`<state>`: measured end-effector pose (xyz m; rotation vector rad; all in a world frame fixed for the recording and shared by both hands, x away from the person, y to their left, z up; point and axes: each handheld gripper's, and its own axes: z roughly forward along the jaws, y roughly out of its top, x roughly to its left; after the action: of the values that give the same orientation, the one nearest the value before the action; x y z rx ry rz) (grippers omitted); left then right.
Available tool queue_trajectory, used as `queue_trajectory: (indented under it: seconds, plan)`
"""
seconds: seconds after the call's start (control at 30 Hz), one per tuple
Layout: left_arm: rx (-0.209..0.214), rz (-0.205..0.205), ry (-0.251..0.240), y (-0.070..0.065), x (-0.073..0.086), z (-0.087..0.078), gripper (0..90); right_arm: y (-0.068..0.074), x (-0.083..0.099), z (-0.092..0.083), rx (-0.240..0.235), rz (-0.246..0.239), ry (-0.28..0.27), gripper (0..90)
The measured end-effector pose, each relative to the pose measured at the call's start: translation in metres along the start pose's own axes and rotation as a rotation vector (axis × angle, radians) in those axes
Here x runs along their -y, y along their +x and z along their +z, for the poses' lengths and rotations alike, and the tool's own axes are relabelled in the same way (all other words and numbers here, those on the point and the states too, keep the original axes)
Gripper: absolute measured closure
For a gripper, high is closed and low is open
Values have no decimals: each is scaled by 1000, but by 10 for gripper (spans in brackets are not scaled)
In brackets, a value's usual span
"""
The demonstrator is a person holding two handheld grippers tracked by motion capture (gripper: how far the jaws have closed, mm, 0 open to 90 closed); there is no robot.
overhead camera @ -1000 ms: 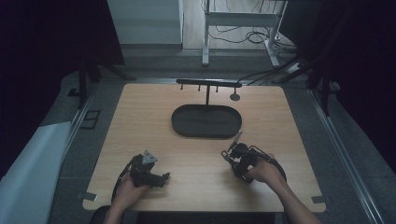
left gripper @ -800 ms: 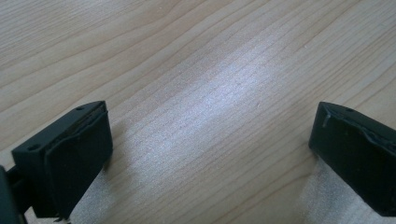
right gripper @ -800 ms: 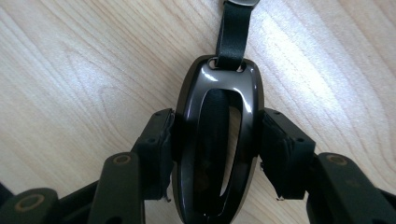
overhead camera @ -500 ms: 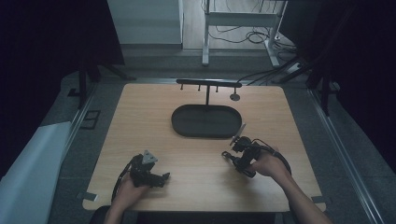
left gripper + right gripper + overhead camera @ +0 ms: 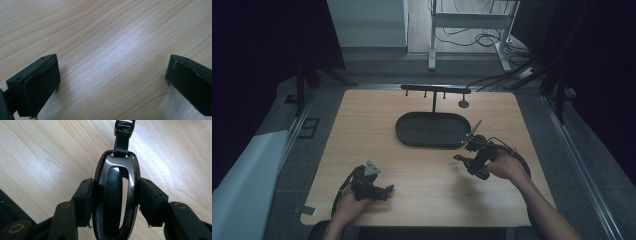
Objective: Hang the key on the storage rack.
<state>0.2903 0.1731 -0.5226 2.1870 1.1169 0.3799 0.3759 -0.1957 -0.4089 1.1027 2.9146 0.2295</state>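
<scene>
My right gripper (image 5: 115,200) is shut on a glossy dark oval ear cup (image 5: 116,165), apparently part of a pair of headphones. A black strap (image 5: 122,137) runs up from the cup. In the high view the right gripper (image 5: 473,161) hovers just right of the black oval tray (image 5: 404,135), with the headband loop (image 5: 518,156) curving round the hand. My left gripper (image 5: 384,191) rests near the table's front edge. Its jaws stand wide apart over bare wood (image 5: 112,82), nothing between them.
A T-shaped black stand (image 5: 435,89) with short pegs rises from the tray at mid-table, and a small round disc (image 5: 463,104) hangs at its right end. Dark floor, cables and metal legs (image 5: 432,35) lie beyond the far edge. White sheet (image 5: 242,175) at left.
The right gripper has carried the ear cup a little farther from the person, towards the tray's right end, turning as it went. The left gripper has stayed put.
</scene>
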Motion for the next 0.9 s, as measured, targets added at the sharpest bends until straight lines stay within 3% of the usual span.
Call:
queue_trajectory:
  seconds: [0.9]
  plan:
    - [2, 1, -1, 0, 0, 0, 0, -35, -34, -72, 18, 74, -69, 487]
